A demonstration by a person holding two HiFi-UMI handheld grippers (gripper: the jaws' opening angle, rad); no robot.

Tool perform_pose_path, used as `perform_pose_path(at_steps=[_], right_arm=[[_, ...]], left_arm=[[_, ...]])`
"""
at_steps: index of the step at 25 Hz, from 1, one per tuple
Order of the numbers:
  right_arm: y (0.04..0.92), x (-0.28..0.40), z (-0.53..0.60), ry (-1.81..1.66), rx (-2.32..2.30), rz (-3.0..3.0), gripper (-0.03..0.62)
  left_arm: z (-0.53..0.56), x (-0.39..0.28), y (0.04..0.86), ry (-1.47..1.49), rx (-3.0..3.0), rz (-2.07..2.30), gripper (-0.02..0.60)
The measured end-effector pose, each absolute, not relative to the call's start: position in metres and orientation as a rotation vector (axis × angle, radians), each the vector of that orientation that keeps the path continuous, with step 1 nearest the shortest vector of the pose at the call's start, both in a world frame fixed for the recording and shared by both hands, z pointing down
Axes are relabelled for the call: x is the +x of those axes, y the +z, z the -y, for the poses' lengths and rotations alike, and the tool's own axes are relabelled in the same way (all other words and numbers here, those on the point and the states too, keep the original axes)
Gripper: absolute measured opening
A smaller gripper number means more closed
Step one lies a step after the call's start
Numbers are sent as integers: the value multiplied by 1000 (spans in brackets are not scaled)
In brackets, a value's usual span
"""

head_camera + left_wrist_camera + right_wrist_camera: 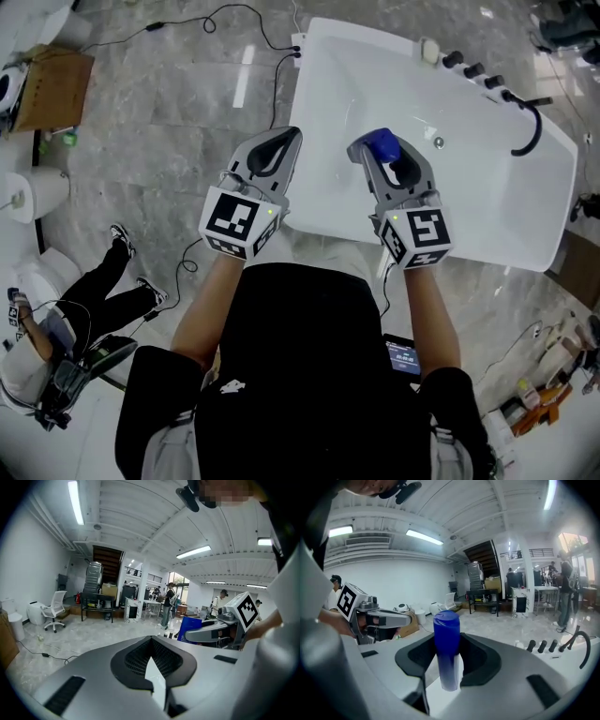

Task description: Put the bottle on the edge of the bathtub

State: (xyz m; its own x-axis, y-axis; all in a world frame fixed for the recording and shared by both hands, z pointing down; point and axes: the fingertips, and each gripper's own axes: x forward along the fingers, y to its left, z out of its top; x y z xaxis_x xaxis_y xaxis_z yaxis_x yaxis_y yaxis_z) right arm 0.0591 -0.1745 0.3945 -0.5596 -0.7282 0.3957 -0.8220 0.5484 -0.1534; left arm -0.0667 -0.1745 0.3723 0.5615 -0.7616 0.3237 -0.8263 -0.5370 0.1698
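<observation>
Right gripper view shows the right gripper (448,636) clamped on the bottle (446,654), one jaw on each side of its body. The bottle is a plain blue cylinder with a flat top of the same blue. It stands upright in the dark recess between the jaws, with its top above them and its base below them. No label can be made out on it.

Left gripper view shows the left gripper (151,638) with its jaws closed together and nothing in the recess. The blue bottle (189,628) is visible to the right of it.

Head view places both grippers side by side, well apart, with the left gripper (278,146) over the bathtub's left rim. The right gripper (384,157) holds the bottle (379,142) over the basin of the white bathtub (492,211), clear of the rim. Inside the basin only a small round fitting (438,142) shows on the far wall. On the far right edge stand three dark knobs (473,70) and a black curved spout (531,133).
</observation>
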Motion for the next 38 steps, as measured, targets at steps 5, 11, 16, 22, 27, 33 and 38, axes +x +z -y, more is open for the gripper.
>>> perform_pose_path(at_steps=[5,11,16,22,27,33,38], right_arm=[[432,58,214,519,1310,2455,158],[485,66,259,547,1320,2396,158],[523,70,281,568,1314,2358,158],[567,67,306,587,1300,2337,158],[601,64,321,584,1282,2336,158],[638,64,337,581,1275,2315,158],[649,64,363,531,1297,2334,158]], left_arm=[[213,-52,411,334,2497,1224,11],[253,-40,464,362,2476,1156,11],[275,-38,506,390,2462,1129,11],[298,-34,547,405,2461,1124,11],[304,-30,584,422,2442,1127,11],[315,-29,616,434,2432,1141,11],[333,-27,632,438,2428,1148,11]])
